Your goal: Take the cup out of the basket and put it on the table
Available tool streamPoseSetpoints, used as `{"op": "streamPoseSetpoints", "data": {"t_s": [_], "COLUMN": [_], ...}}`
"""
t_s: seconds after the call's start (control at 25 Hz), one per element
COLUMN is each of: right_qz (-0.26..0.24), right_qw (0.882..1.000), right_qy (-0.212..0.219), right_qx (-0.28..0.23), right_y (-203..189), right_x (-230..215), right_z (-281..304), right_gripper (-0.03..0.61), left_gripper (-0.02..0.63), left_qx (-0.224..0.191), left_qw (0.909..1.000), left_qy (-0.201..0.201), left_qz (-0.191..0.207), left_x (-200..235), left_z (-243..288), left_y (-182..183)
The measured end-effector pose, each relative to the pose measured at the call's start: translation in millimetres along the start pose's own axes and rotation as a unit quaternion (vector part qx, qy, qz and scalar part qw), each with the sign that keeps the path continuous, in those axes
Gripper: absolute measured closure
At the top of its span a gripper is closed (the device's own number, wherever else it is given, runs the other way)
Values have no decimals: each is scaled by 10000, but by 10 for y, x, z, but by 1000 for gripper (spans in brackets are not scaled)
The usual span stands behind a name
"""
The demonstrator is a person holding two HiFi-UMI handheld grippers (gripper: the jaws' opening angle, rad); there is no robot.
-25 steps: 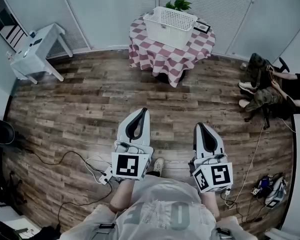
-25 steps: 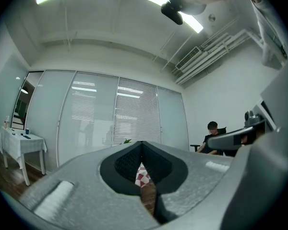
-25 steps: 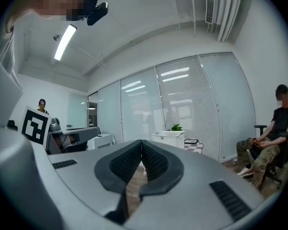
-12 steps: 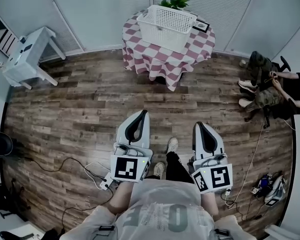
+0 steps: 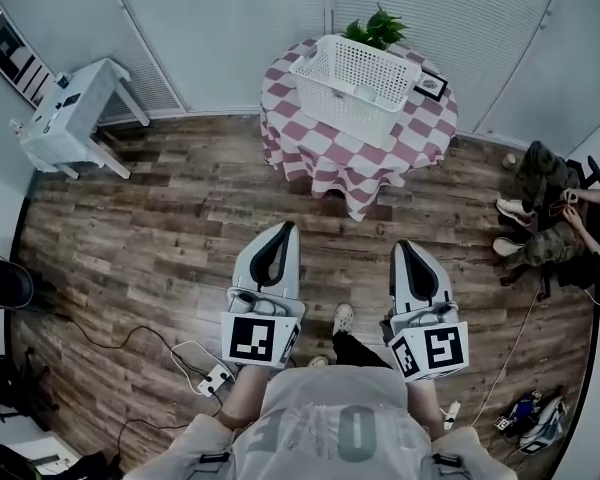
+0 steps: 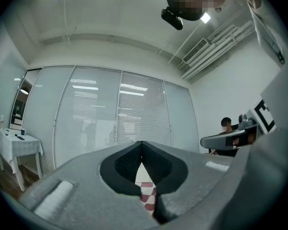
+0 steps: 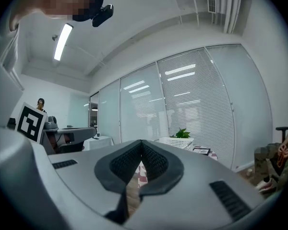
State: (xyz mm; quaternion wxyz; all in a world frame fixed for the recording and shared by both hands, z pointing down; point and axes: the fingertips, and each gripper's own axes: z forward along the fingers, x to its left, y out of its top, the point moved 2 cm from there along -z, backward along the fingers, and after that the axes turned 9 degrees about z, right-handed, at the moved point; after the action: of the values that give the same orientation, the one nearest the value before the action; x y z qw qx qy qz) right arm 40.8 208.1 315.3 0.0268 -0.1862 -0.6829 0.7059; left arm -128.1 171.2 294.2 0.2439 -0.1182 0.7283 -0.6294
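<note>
Over the wood floor (image 5: 160, 208), the left tool (image 5: 284, 228) and right tool (image 5: 401, 248) are being held closed and empty, well apart from the checkered desk (image 5: 302, 140) where the basket (image 5: 355, 76) is being carried; the cup cannot be seen.

Large pale lettering is running across the person's shirt (image 5: 340, 430). Only one rounded character, 0 or O, is reading clearly. The marker cube (image 5: 253, 336) on the left tool (image 5: 288, 228) and the marker cube (image 5: 432, 350) on the right tool (image 5: 401, 248) are showing black-and-white square codes, not letters.
</note>
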Motion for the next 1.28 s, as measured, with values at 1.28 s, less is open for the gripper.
{"op": "streamPoseSetpoints", "data": {"t_s": [1.28], "right_qz": [-95], "right_qw": [9999], "right_qy": [-117], "right_qx": [66], "right_y": [287], "right_x": [-1342], "right_z": [2485], "right_gripper": [569], "left_gripper": [611], "left_qx": [-266], "left_qw": [9996], "left_qy": [-44], "left_qz": [-2], "left_x": [907], "left_z": [2870], "left_y": [-401]}}
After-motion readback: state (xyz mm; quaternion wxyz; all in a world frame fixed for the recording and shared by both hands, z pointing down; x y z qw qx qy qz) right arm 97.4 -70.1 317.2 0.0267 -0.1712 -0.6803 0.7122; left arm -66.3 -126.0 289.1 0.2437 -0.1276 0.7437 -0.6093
